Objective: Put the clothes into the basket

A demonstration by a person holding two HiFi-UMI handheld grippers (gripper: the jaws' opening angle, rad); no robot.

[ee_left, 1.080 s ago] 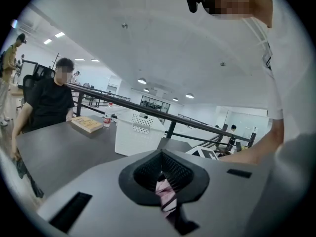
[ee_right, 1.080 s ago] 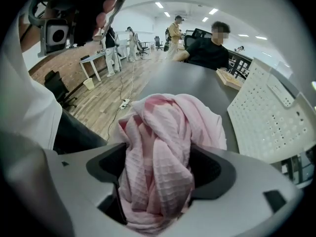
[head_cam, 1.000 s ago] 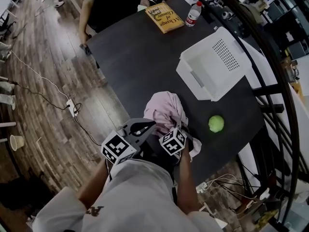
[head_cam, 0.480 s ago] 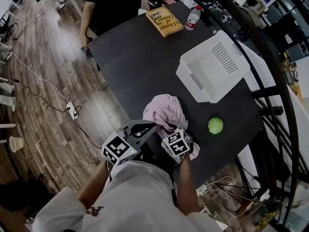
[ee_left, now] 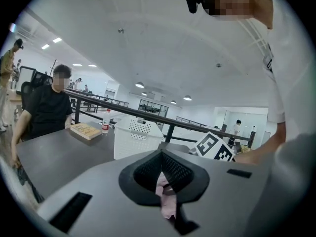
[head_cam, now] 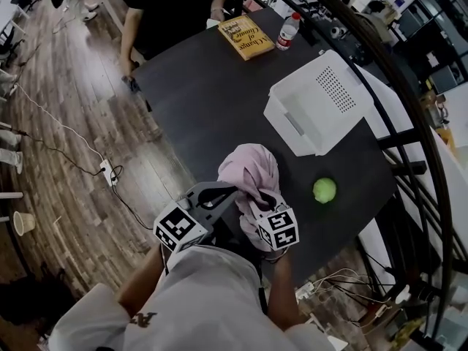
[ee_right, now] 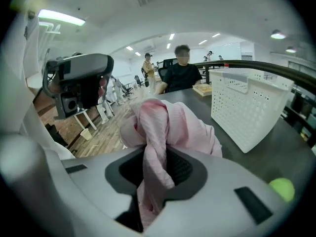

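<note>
Reference: clock directions are read on the head view, with 12 o'clock pointing away from the wearer.
Left gripper: jaws are brought together on a thin fold of the pink cloth; a strip of it hangs out below the pads.
Right gripper: jaws have just been closing and are clamped on a thick twisted fold of the cloth, which fills the gap between them.
Cloth position: it is bunched over the near edge of the table, held from both sides at once. Whether its underside touches the table cannot be told.
Basket: white and perforated, it is set upright on the table at 1 o'clock from the cloth, well apart from it, with the open top up.
Ball: green, it is found at 3 o'clock from the cloth, near it, and at 6 o'clock from the basket, to the right of the straight line between them.
Book: it is laid flat at the far table edge, at 12 o'clock.
Bottle: it is stood just beside the book, at its 3 o'clock.
Person: found at the far table edge, at 11 o'clock.
Railing: a dark curved rail is run along the table's right side, behind the basket.
Power strip: it is laid on the wooden floor at 9 o'clock, with cables attached.
</note>
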